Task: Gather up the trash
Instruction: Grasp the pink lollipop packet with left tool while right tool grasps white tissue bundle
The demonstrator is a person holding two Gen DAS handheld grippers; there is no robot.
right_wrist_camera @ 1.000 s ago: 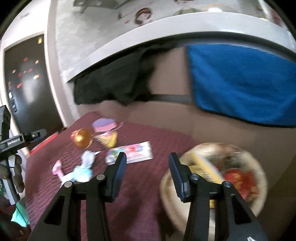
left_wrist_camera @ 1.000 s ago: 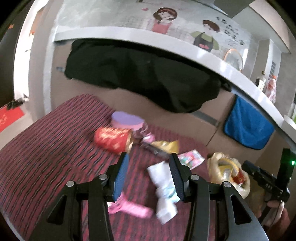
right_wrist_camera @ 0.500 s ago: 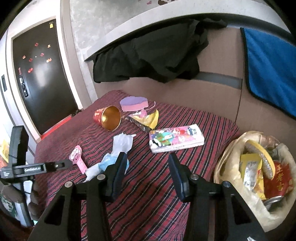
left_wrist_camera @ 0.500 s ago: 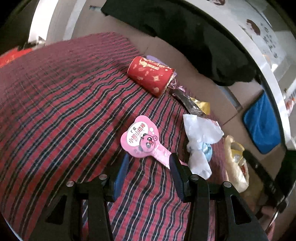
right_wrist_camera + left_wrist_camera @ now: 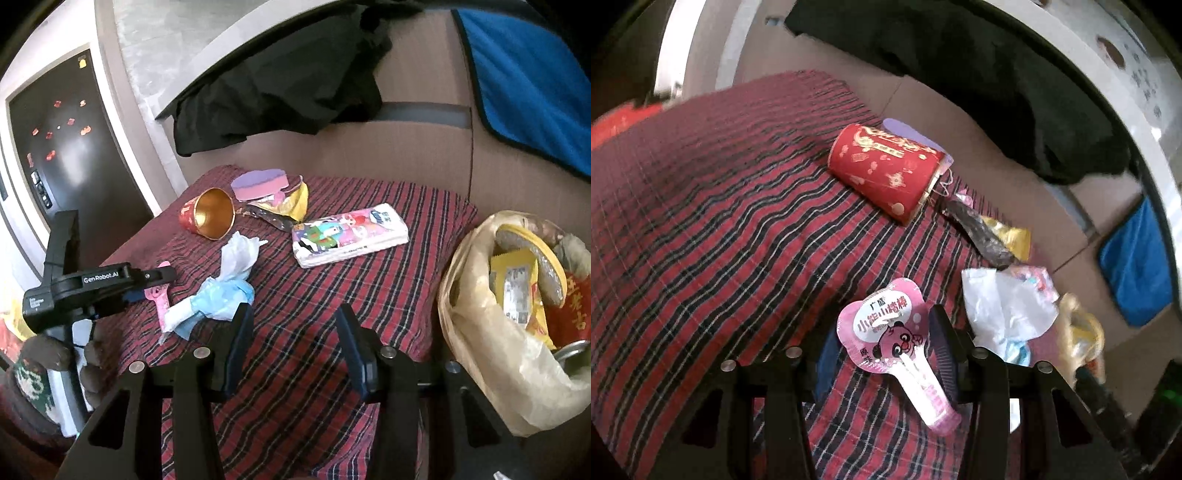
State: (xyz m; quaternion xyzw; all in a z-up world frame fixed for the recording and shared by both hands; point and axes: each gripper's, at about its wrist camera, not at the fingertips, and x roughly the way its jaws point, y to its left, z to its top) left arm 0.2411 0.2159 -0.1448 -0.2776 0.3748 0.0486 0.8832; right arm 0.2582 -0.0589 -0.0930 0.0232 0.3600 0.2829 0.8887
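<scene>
The left gripper (image 5: 882, 354) stands apart around the pink wrapper (image 5: 886, 332) on the plaid cloth (image 5: 701, 221), whose tail hides the right finger's base. The right gripper (image 5: 291, 343), likewise apart, hovers empty beside the bag (image 5: 480, 350) (contents partly buried).
</scene>
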